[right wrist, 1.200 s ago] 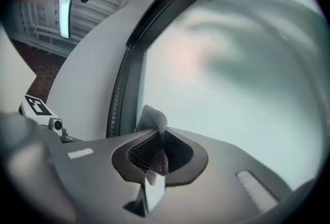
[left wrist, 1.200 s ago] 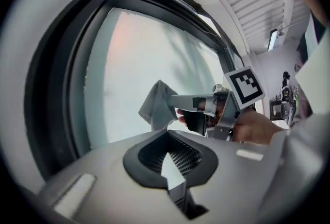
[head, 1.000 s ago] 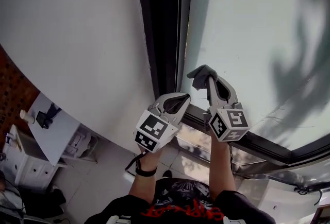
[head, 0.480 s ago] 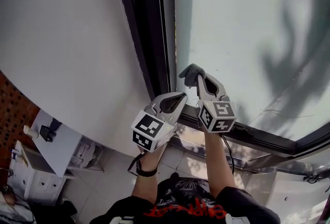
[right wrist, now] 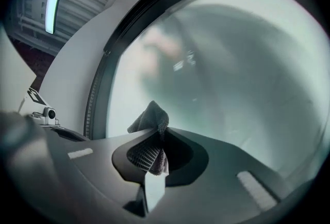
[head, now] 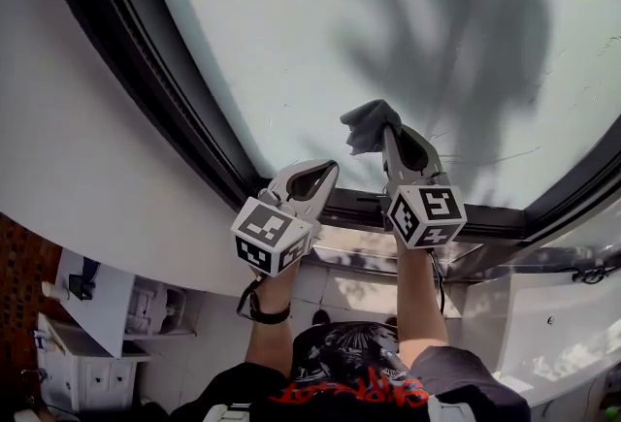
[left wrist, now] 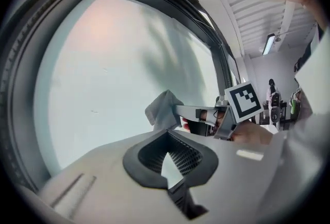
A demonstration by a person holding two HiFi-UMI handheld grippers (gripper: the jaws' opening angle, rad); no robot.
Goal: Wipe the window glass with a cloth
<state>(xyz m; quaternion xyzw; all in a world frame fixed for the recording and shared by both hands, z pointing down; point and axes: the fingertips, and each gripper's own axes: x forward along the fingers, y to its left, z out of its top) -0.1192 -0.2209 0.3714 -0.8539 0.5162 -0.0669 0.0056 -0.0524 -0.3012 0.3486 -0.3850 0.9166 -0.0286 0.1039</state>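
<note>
The window glass fills the upper part of the head view inside a dark frame. My right gripper is shut on a grey cloth, whose bunched end sticks out past the jaw tips close to the lower part of the pane. In the right gripper view the cloth is pinched between the jaws in front of the glass. My left gripper is shut and empty, just left of the right one, near the bottom frame. The left gripper view shows the cloth and the right gripper beside it.
A white wall lies left of the window frame. The bottom rail and a sill run under both grippers. Below, a white table and shelves stand on the floor. Shadows fall across the glass.
The view has swung right, so the glass now fills the top and the vertical frame has shifted left. Both grippers keep their places at the bottom rail, the cloth still held.
</note>
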